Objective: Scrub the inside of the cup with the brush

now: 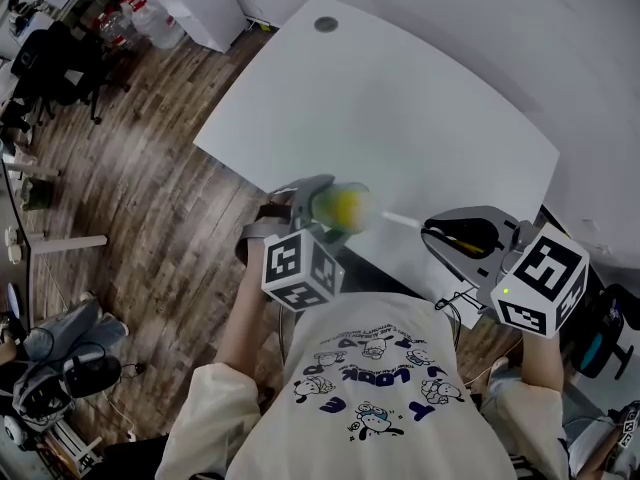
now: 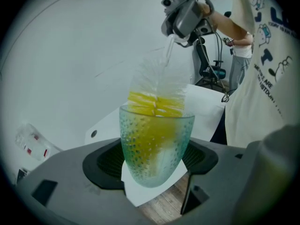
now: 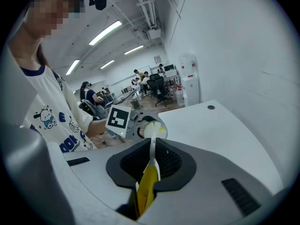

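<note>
The left tongs (image 1: 318, 208) are closed on the cup (image 1: 345, 208), their dark pads pressing its rounded lower half from both sides in the left gripper view (image 2: 154, 159). The right tongs (image 1: 452, 240) are pinched narrow on the brush (image 1: 400, 218), with its yellow handle wedged between the jaws (image 3: 150, 165). Both are held up in the air over the near edge of the white desk (image 1: 400, 98), which has nothing on it except a round grey hole (image 1: 326, 24) near its far corner. Brown wood floor (image 1: 140, 168) spreads out past the desk's left edge. The person's cream printed shirt (image 1: 390, 388) fills the bottom of the head view and cuts off the desk's near edge. Office chairs (image 1: 50, 63) and big water bottles (image 1: 150, 18) stand well apart, beyond the far left corner. The cup (image 2: 154, 144) is pale green dimpled glass with its mouth facing the right tongs. The brush (image 2: 157, 86) goes in through that mouth. Its white and yellow bristles stand above the rim, but lower down they are only a yellow smear through the glass. From the right gripper view the cup (image 3: 154, 131) is a small round opening at the end of the thin white stem, and the brush's (image 3: 146, 191) handle end drops out of sight between the jaws. In the head view the cup is blurred.
</note>
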`<state>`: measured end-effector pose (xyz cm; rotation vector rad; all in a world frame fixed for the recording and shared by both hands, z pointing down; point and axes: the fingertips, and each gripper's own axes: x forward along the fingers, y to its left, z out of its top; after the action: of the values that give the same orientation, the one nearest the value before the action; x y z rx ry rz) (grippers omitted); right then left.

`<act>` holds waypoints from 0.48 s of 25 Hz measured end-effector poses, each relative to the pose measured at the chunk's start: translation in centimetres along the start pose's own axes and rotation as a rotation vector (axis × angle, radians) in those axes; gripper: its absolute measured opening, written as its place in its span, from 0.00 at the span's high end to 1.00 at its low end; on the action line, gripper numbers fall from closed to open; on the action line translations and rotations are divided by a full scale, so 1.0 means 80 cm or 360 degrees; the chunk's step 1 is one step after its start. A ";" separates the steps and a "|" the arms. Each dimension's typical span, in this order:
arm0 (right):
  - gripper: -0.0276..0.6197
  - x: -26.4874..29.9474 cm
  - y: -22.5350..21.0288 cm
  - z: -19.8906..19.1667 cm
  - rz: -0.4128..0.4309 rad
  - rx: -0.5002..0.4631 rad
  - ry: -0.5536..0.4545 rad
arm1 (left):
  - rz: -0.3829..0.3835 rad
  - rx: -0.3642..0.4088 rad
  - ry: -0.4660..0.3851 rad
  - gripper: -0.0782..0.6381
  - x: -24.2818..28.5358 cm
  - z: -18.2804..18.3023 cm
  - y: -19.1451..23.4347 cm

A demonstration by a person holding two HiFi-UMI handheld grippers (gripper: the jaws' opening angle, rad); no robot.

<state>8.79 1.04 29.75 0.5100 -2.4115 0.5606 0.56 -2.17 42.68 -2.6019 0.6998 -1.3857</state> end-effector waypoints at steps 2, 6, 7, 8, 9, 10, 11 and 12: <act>0.89 0.001 -0.001 -0.001 0.0004 0.0013 0.0001 | 0.0000 0.0014 -0.0025 0.37 -0.003 0.007 -0.002; 0.89 0.002 -0.001 -0.001 0.0006 0.0022 -0.0002 | 0.0019 0.0047 -0.0051 0.37 -0.008 0.021 -0.001; 0.89 0.002 -0.002 -0.001 0.0009 0.0032 -0.0009 | 0.0027 0.0055 -0.0047 0.37 -0.009 0.021 0.000; 0.89 0.002 -0.003 -0.001 0.0014 0.0046 -0.0017 | 0.0032 0.0060 -0.0046 0.37 -0.010 0.021 0.002; 0.89 0.002 -0.004 -0.001 0.0020 0.0061 -0.0024 | 0.0035 0.0062 -0.0047 0.37 -0.010 0.021 0.003; 0.89 0.002 -0.004 -0.001 0.0025 0.0075 -0.0029 | 0.0036 0.0066 -0.0046 0.37 -0.011 0.021 0.003; 0.89 0.002 -0.005 -0.001 0.0029 0.0085 -0.0033 | 0.0039 0.0072 -0.0043 0.37 -0.011 0.021 0.004; 0.89 0.002 -0.005 -0.002 0.0031 0.0091 -0.0036 | 0.0042 0.0078 -0.0040 0.37 -0.011 0.021 0.003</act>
<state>8.90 0.76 30.07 0.5201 -2.4297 0.6373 1.42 -2.22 40.98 -2.5584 0.6851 -1.3434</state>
